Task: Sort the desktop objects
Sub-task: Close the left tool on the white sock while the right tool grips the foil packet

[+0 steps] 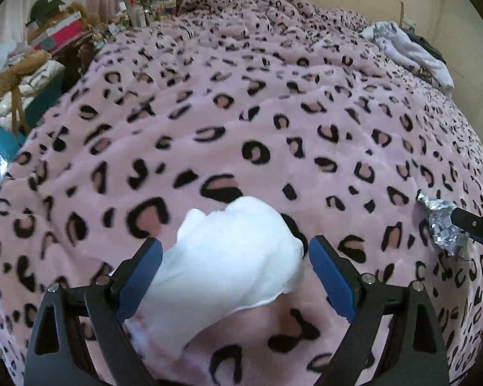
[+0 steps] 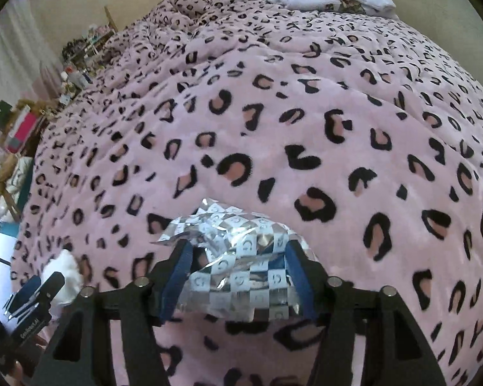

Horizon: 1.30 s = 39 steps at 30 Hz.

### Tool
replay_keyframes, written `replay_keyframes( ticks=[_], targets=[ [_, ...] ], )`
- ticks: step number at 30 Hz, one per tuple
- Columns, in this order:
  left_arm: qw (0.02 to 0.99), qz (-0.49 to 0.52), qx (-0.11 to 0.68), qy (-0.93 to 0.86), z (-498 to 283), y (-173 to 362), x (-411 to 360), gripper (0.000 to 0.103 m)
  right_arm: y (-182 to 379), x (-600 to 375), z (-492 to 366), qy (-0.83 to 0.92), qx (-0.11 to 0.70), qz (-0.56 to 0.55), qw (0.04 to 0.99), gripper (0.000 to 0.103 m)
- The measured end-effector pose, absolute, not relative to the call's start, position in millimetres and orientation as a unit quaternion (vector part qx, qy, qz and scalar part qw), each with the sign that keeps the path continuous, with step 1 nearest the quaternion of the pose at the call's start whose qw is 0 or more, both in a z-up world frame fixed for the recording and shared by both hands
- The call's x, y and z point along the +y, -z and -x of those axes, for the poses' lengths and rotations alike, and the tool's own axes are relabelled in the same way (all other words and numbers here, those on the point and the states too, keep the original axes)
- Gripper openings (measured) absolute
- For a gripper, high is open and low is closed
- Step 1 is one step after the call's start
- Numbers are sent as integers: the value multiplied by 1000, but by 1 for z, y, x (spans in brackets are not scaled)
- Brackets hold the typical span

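- Your left gripper (image 1: 235, 276) stands spread wide over the pink leopard-print blanket (image 1: 273, 112), with the white crumpled tissue (image 1: 232, 267) between the blue pads (image 1: 330, 276). The far pad is clear of it; the near one looks to be brushing it at most, so nothing is pinched.
- Your right gripper (image 2: 238, 276) has the silver checkered foil wrapper (image 2: 241, 257) between its jaws, which stand part-way apart. The pads lie close along the wrapper's sides, and I cannot tell whether they press it or have let it loose.
- Both pieces lie at the near edge of the bed, well apart from each other — the tissue to the left, the foil to the right.
- To do this step well, I judge you should settle each item flat on the blanket before drawing back (the foil is springy and may cling to a pad).
- Open the jaws fully, then lift straight away along the fingers — a sideways drag would pull the tissue with you.
- Both hands point steeply down at the bed, side by side, wrists about level.
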State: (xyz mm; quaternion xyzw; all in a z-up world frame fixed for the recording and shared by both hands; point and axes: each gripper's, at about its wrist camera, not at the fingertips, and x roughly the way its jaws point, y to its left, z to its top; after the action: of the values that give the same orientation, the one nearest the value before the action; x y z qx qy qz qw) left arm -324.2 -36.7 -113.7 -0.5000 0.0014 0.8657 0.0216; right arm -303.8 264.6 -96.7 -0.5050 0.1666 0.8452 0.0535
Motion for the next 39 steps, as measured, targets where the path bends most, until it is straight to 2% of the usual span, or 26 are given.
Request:
replay_keyframes(
  ticks=[5, 10, 11, 12, 13, 14, 15, 17, 18, 21, 28, 39],
  targets=[
    [28, 516, 31, -856, 328, 147, -22, 95, 114, 255, 311, -848, 120, 512, 61, 84],
    [22, 498, 63, -865, 324, 159, -11, 96, 129, 253, 315, -850, 91, 515, 66, 85],
    [21, 496, 56, -866, 324, 158, -13, 93, 132, 253, 315, -851, 86, 513, 70, 82],
    [17, 492, 51, -869, 323, 156, -16, 82, 134, 254, 314, -853, 79, 510, 78, 71],
    [13, 489, 46, -871, 322, 154, -19, 75, 133, 256, 312, -856, 78, 503, 83, 66],
    [9, 485, 40, -873, 321, 150, -22, 62, 132, 261, 310, -859, 90, 497, 83, 65],
    [8, 484, 31, -874, 320, 148, -26, 54, 132, 265, 308, -861, 103, 492, 81, 62],
    [4, 481, 14, -876, 318, 145, -35, 41, 130, 269, 304, -863, 114, 485, 81, 58],
    [1, 481, 11, -877, 317, 144, -39, 35, 129, 270, 301, -865, 117, 481, 81, 57],
    [2, 473, -1, -881, 311, 138, -47, 27, 123, 267, 294, -871, 120, 470, 79, 55],
    [0, 454, -13, -891, 290, 117, -58, 24, 104, 252, 261, -885, 114, 448, 51, 53],
    [12, 433, 20, -901, 210, 68, -33, 24, 70, 226, 176, -900, 111, 422, 7, 53]
  ],
)
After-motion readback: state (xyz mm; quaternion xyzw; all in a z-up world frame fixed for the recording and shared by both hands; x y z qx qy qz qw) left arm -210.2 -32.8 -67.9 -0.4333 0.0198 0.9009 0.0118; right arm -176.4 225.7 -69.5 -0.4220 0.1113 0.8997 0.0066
